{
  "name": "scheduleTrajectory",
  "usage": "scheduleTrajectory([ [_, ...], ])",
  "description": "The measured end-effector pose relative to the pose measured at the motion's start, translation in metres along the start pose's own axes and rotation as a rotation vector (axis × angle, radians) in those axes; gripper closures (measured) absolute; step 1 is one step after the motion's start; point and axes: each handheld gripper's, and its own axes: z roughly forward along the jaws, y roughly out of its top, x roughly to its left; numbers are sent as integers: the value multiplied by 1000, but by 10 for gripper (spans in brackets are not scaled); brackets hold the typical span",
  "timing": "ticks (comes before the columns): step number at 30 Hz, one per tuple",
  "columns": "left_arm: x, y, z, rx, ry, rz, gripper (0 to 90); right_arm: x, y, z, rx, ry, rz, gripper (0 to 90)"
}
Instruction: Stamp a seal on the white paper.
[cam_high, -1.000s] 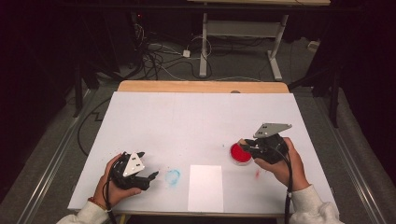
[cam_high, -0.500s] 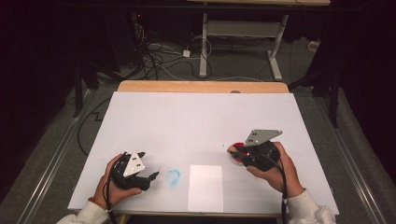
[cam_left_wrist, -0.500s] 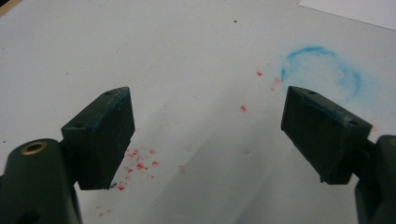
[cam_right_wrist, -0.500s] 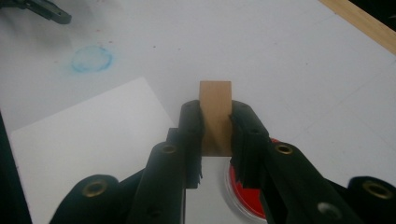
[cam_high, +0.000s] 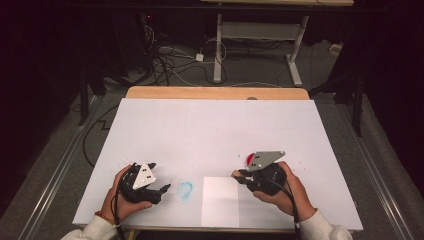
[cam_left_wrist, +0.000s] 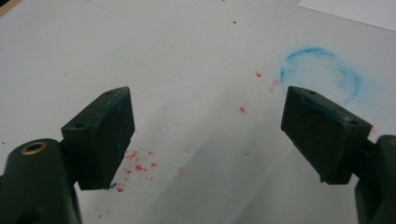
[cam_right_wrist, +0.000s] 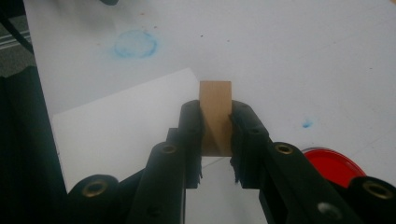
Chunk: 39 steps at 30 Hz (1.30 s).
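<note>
My right gripper (cam_high: 239, 176) (cam_right_wrist: 215, 106) is shut on a small upright wooden block (cam_right_wrist: 215, 93), which sticks out past the jaw tips. It hovers at the right edge of a white paper sheet (cam_high: 220, 200) (cam_right_wrist: 121, 135). A round red ink pad (cam_high: 250, 159) (cam_right_wrist: 332, 165) lies just behind and right of it, partly hidden by the gripper's grey plate. My left gripper (cam_high: 159, 176) (cam_left_wrist: 208, 100) rests low at the front left, its jaws wide open with nothing between them and blue smears on the pads.
A blue ring-shaped stain (cam_high: 185, 189) (cam_left_wrist: 322, 74) (cam_right_wrist: 135, 44) marks the white table cover (cam_high: 210, 130) between the left gripper and the sheet. Red specks dot the cover near the left gripper. A wooden strip runs along the table's far edge.
My right gripper has moved left and nearer the front edge with the block, off the red ink pad and up to the paper sheet. The left gripper has stayed put.
</note>
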Motion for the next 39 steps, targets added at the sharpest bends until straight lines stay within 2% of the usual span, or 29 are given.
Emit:
scheduleTrajectory([
  [10, 0, 0, 0, 4, 2, 3, 169, 12, 1, 18, 58, 45, -30, 758],
  [14, 0, 0, 0, 4, 2, 4, 169, 17, 1, 26, 84, 80, -50, 758],
  [28, -1, 0, 1, 9, 2, 6, 169, 30, 0, 48, 151, 122, -81, 758],
  [32, -1, 0, 1, 12, 3, 9, 169, 34, 0, 55, 188, 127, -94, 758],
  [39, -1, 0, 1, 15, 2, 11, 169, 34, -2, 64, 226, 137, -89, 758],
])
